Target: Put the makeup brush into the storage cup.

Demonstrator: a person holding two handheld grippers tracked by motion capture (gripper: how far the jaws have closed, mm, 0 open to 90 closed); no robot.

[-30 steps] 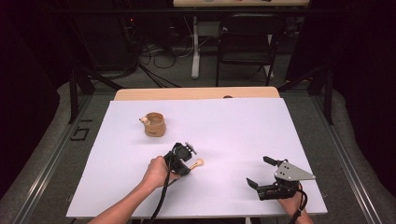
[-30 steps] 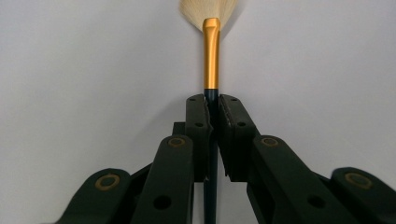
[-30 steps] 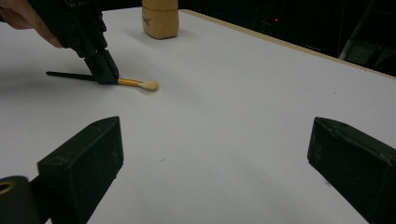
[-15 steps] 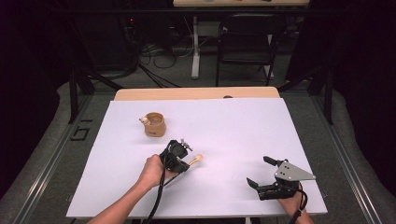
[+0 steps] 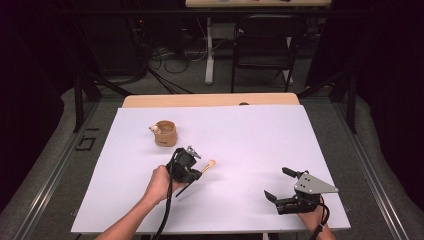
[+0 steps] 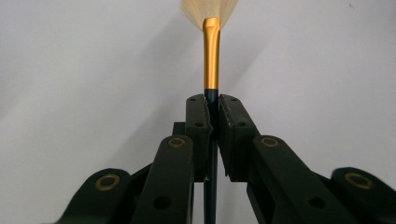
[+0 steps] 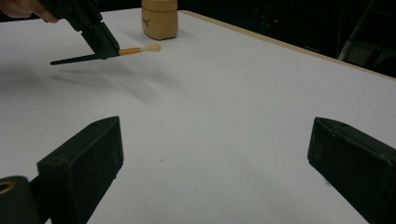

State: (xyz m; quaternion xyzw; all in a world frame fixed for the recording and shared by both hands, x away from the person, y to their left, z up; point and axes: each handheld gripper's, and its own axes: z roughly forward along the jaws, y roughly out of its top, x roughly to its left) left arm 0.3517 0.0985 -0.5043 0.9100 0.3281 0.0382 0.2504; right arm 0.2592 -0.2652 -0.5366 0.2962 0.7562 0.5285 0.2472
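Note:
My left gripper (image 5: 195,172) is shut on a thin brush (image 5: 209,164) and holds it just above the white table, left of centre. In the left gripper view the two jaws (image 6: 211,105) pinch the dark handle; the gold ferrule (image 6: 211,60) and pale bristles point away from me. A small wooden cup (image 5: 165,133) stands behind and left of this gripper, with a pale-tipped stick leaning on its rim. My right gripper (image 5: 276,183) rests open near the front right edge with nothing between its jaws (image 7: 215,154). From the right gripper view the brush (image 7: 139,49) sits in front of the cup (image 7: 160,18).
The white sheet (image 5: 260,135) covers a wooden tabletop whose bare strip (image 5: 210,100) shows along the far edge. Beyond it stand a black chair (image 5: 262,42) and floor cables (image 5: 165,55). Dark floor surrounds the table on both sides.
The left gripper has shifted a little to the left with the brush, and the bristle tip has swung slightly toward the far side. The right gripper has stayed still.

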